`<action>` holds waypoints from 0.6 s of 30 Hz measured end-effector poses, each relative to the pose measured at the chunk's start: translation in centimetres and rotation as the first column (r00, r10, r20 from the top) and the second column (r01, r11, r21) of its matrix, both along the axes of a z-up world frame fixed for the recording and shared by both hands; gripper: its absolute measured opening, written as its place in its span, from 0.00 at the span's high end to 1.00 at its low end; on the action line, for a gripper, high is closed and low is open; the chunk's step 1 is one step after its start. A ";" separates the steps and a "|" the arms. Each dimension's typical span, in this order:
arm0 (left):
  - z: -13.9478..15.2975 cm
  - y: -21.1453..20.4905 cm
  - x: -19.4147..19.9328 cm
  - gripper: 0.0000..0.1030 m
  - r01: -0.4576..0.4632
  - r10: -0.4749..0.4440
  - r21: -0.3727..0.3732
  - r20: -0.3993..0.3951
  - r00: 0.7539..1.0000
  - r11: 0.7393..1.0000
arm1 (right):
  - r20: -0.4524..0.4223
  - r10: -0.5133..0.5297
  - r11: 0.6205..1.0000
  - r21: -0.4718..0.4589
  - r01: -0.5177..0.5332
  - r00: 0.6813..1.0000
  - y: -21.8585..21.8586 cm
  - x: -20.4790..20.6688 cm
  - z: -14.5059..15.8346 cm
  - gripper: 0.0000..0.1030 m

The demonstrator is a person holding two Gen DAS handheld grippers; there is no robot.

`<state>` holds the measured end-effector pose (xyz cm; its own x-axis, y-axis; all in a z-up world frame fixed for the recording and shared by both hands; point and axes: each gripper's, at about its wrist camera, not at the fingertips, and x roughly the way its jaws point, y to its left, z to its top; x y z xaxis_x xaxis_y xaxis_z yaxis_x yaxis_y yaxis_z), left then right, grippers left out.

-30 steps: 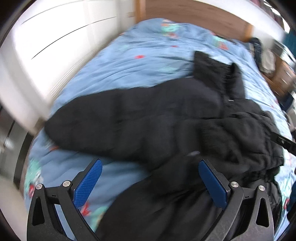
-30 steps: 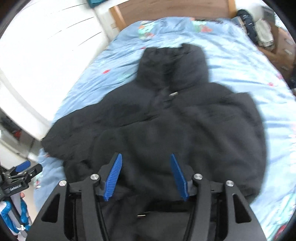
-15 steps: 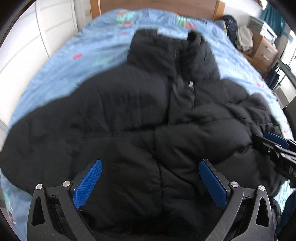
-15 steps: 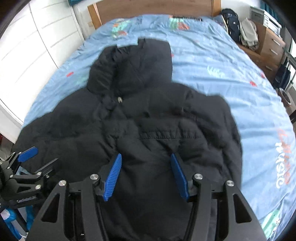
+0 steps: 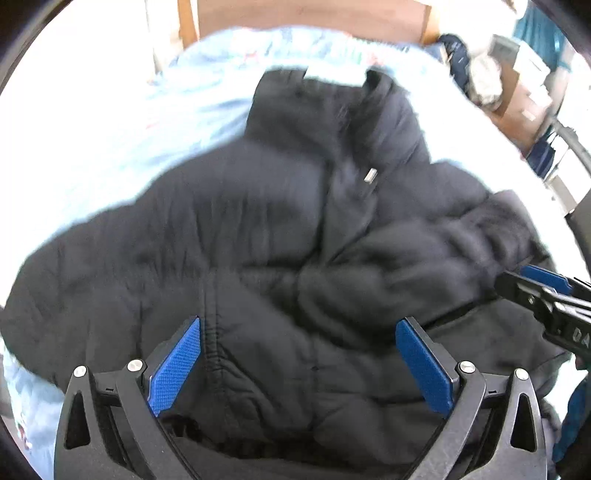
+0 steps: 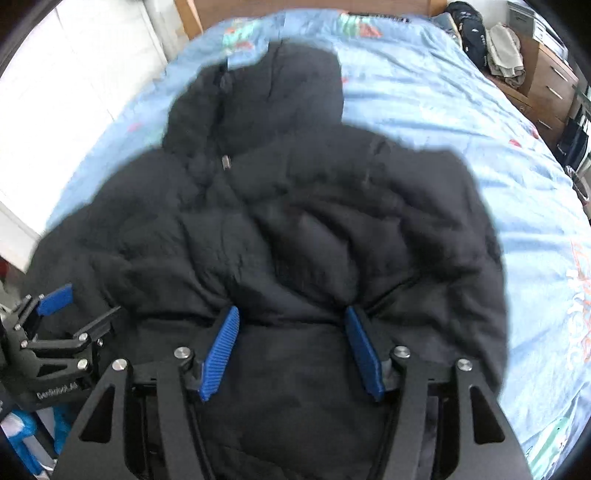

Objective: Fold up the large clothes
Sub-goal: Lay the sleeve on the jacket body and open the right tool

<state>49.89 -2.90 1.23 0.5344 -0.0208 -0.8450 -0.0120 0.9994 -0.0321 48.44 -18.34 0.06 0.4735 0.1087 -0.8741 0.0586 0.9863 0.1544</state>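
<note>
Black puffer jacket (image 6: 295, 229): spread front-up on your blue bedspread (image 6: 461, 110), hood toward the headboard, quilting rumpled, zipper pull (image 6: 225, 161) visible. Hem hidden beneath both tools; fabric detail blurred. Your left gripper (image 5: 297, 332): fingers wide apart, holding nothing. Your right gripper (image 6: 291, 321): fingers parted, jacket fabric bulging between, grip unclear.

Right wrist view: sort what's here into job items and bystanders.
Job items:
- black puffer jacket, spread on the blue bedsheet
- left gripper, open
- right gripper, open

Bystanders:
- wooden dresser
- dark backpack
- wooden headboard
</note>
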 end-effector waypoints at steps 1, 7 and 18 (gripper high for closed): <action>0.6 -0.5 0.2 0.01 0.012 -0.012 -0.002 0.013 1.000 1.000 | 0.026 -0.007 1.000 0.000 0.007 1.000 -0.4 0.0 0.9 0.43; -1.6 -2.5 2.7 0.01 0.007 -0.008 -0.024 -0.041 0.999 1.000 | 0.063 -0.078 0.996 -0.049 0.081 0.995 -4.1 1.7 2.4 0.42; -5.3 -3.0 2.7 0.00 0.015 -0.013 0.023 -0.084 0.996 1.000 | -0.021 -0.128 0.991 -0.045 0.127 0.992 -6.1 1.7 -3.8 0.41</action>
<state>52.54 -5.92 -4.04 0.4615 -0.0069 -0.8871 -0.0001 1.0000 -0.0079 50.18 -24.42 -3.71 0.4598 0.0107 -0.8880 0.1877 0.9762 0.1089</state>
